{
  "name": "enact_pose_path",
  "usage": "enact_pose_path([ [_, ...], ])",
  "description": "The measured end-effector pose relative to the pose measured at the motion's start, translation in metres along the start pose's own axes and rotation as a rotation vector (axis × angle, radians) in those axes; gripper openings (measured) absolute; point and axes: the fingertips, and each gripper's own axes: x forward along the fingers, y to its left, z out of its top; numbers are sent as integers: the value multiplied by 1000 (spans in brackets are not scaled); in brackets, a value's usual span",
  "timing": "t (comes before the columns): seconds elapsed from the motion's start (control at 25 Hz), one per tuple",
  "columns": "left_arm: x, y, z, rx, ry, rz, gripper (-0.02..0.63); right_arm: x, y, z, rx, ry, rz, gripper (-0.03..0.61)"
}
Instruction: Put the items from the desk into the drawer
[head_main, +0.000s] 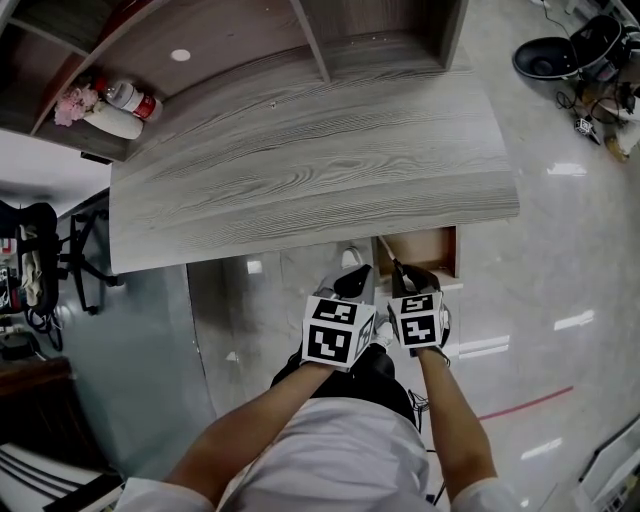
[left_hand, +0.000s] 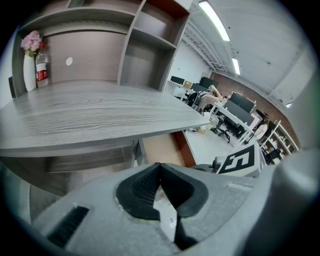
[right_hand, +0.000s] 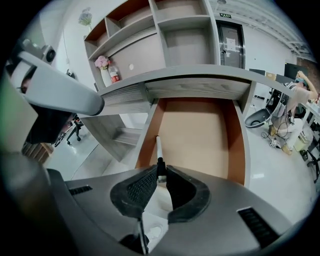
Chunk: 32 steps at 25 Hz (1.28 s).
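1. The fingers (right_hand: 137, 187) of my right gripper (right_hand: 160, 171) were pinched almost together on a slim white pen with a dark end (right_hand: 158, 149). They gripped it by the dark end, and the white barrel pointed away toward 12 o'clock.
2. The fingers (left_hand: 136, 189) of my left gripper (left_hand: 159, 167) were pressed together at the tips with nothing between them. In the head view it hung just beside the right one, at its 9 o'clock.
3. The pen's barrel lay over the open wooden drawer with the tan floor and reddish-brown sides (right_hand: 200, 132), near its left wall. I could see nothing on the drawer's floor.
4. I judged the step in hand to be the drop-off: the pen was carried to the drawer but not yet let go.
5. The next move called for lowering the pen toward the drawer floor, keeping clear of the left wall and the desk edge at 12 o'clock. The right fingers could then part to let it lie flat.
6. The top of the grey wood-grain desk (head_main: 320, 170) looked bare across its middle. At its far corner, toward 10 o'clock in the head view, lay a white vase of pink flowers (head_main: 112, 122) and a clear bottle with a red label (head_main: 133, 99), touching or nearly so. Whether these counted as items to move, I could not tell.
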Motion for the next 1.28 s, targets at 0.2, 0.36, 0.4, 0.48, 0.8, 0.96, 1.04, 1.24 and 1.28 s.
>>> enact_pose_path([
  [0.2, 1, 9, -2, -14, 3, 2, 2, 6, 1, -2, -57, 31, -21, 48],
  [0.36, 1, 12, -3, -22, 1, 0, 2, 6, 2, -4, -49, 47, -24, 49],
  [0.4, 0, 12, -2, -24, 0, 0, 3, 6, 3, -3, -48, 48, -20, 49],
  [0.48, -2, 13, -1, -27, -4, 2, 2, 6, 3, -2, -49, 47, -13, 53],
  [0.8, -13, 16, -3, -30, -23, 18, 2, -1, 5, 4, -19, 18, -13, 61],
  [0.96, -21, 11, -1, -18, -40, 17, 2, -16, 10, 18, -4, -25, -2, 55],
  [1.04, -25, 8, 0, -7, -57, 15, 2, -25, 14, 25, 9, -49, 5, 48],
  [1.24, -35, -6, 0, 63, -85, 13, 2, -53, 26, 39, 22, -113, 25, 35],
  [1.28, -38, -10, -1, 75, -88, 13, 2, -59, 28, 41, 19, -125, 27, 32],
])
